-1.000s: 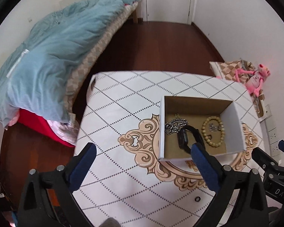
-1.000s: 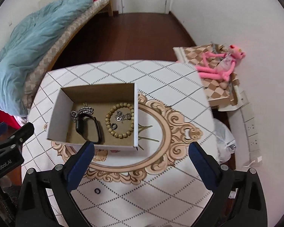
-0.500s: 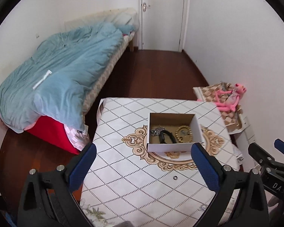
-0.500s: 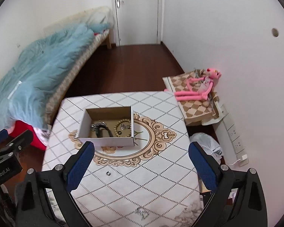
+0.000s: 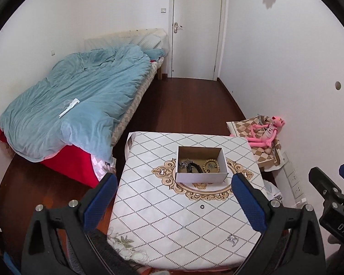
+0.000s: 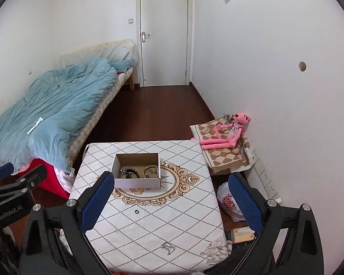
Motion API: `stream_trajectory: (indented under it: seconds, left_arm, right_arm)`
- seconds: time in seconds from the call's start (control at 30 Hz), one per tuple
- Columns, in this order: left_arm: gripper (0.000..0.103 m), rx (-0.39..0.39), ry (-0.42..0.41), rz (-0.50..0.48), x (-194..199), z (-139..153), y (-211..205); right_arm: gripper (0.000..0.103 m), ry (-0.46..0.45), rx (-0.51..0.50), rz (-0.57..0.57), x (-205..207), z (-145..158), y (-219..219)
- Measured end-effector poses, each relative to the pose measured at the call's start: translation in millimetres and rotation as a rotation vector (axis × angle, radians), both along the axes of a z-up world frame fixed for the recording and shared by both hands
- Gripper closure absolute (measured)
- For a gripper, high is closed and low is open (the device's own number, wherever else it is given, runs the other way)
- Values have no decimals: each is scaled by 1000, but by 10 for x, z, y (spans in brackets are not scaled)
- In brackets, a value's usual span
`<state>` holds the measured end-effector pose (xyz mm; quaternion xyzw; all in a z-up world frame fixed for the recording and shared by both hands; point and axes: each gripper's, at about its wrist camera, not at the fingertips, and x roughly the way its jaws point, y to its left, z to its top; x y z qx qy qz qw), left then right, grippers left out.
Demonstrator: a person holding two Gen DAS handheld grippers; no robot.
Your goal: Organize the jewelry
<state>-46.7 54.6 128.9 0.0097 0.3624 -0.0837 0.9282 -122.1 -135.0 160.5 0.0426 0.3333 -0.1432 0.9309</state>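
A small open cardboard box (image 5: pixel 200 176) (image 6: pixel 137 182) stands on the patterned table (image 5: pixel 162 224) (image 6: pixel 149 226). It holds a wooden bead bracelet (image 5: pixel 210 166) (image 6: pixel 149 171), a black band (image 5: pixel 193 167) (image 6: pixel 130 173) and a silver chain (image 5: pixel 183 163). A small dark ring (image 5: pixel 202 206) (image 6: pixel 137 211) lies on the table in front of the box. A silver piece of jewelry (image 5: pixel 232 240) (image 6: pixel 168 247) lies near the front edge. My left gripper (image 5: pixel 174 199) and right gripper (image 6: pixel 172 197) are open and empty, held high and back from the table.
A bed with a blue quilt (image 5: pixel 75 100) stands left of the table. A pink plush toy (image 5: pixel 264 134) (image 6: pixel 227 134) lies on a checked cushion by the right wall. A white plastic bag (image 6: pixel 229 202) sits on the floor at the table's right. A closed door (image 6: pixel 165 36) is at the far end.
Both grippers have pulled up and back from the box, so the whole table and room show now. Both stay open and empty.
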Motion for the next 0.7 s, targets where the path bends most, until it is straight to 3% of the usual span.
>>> stream_trajectory:
  seconds: [0.3, 0.7]
  left_arm:
    - [1, 18, 66, -14, 58, -37, -89]
    - [1, 32, 107, 2, 554, -74, -279]
  right_arm:
    - [0, 58, 35, 11, 95, -49, -12]
    - [0, 136, 90, 14, 770, -250, -225]
